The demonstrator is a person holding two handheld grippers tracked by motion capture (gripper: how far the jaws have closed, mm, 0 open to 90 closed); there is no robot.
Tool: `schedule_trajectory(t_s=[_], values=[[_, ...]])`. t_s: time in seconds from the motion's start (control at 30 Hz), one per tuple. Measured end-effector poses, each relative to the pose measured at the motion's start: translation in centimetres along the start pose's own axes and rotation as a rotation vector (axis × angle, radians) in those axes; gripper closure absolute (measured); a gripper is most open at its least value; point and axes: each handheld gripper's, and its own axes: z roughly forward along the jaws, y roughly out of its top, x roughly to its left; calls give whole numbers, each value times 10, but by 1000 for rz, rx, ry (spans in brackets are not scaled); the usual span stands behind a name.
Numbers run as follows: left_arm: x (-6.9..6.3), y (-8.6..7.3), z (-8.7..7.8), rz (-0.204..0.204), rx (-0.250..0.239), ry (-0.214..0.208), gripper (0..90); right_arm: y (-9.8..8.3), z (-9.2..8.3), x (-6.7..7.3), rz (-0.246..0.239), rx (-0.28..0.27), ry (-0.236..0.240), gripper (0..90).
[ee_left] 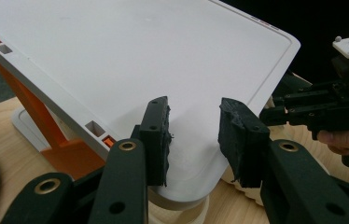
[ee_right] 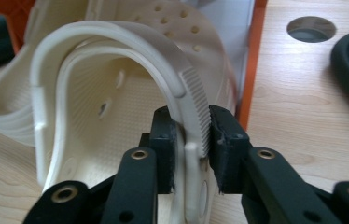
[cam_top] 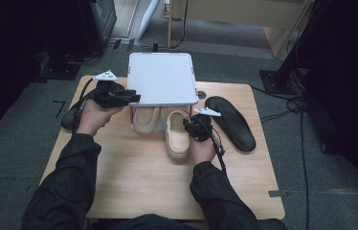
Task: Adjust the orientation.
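Observation:
A cream clog (cam_top: 176, 136) lies on the wooden table (cam_top: 134, 182), its toe under a white box lid (cam_top: 160, 76). My right gripper (cam_top: 187, 125) is at the clog's right side. In the right gripper view it (ee_right: 192, 130) is shut on the ribbed heel strap (ee_right: 116, 42), both pads pressed against the band. A second cream clog (cam_top: 146, 120) sits further in under the lid. My left gripper (cam_top: 136, 98) is at the lid's front left corner. In the left gripper view its jaws (ee_left: 193, 135) stand apart over the lid (ee_left: 140, 56), with no pad visibly pressing on it.
A black insole (cam_top: 229, 122) lies right of the clog, another dark piece (cam_top: 69, 120) behind my left hand. The box's orange side (ee_left: 28, 107) shows under the lid. A round cable hole (cam_top: 201, 94) is in the table near the lid's right corner.

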Motion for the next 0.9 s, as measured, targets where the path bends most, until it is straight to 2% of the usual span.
schedule_trajectory(t_s=[0.03,0.07,0.13,0.23,0.3,0.37,0.4,0.43,0.53,0.63,0.67,0.7,0.73,0.8,0.9], values=[[0,0,0,1,0,0,636,0,-1,-1,7,1,29,684],[0,0,0,1,0,1,636,0,-1,-1,7,1,29,684],[0,0,0,-1,-1,0,636,0,-5,-4,11,1,58,616],[0,0,0,1,-1,2,636,-3,-11,-6,-10,16,78,600],[-1,0,0,2,0,4,636,-6,-18,-5,-57,22,78,593],[-1,0,0,1,0,4,636,-9,-34,-4,-131,20,79,577],[-1,0,0,1,0,4,636,-9,-34,-4,-131,20,79,577],[-1,0,0,1,0,4,636,-10,-40,-3,-150,23,80,577],[-1,0,0,2,0,5,636,-13,-56,0,-198,37,118,594],[-1,0,0,4,1,6,636,-27,-66,9,-281,68,158,598],[-1,0,0,4,1,6,636,-31,-67,11,-294,68,165,598],[-1,0,0,4,1,6,636,-44,-68,17,-314,79,197,598],[-1,0,0,4,1,6,636,-44,-68,17,-314,79,197,598],[-1,0,0,4,1,7,636,-55,-69,23,-353,99,209,564],[-1,0,0,7,2,10,636,-64,-74,27,-362,101,224,592]])
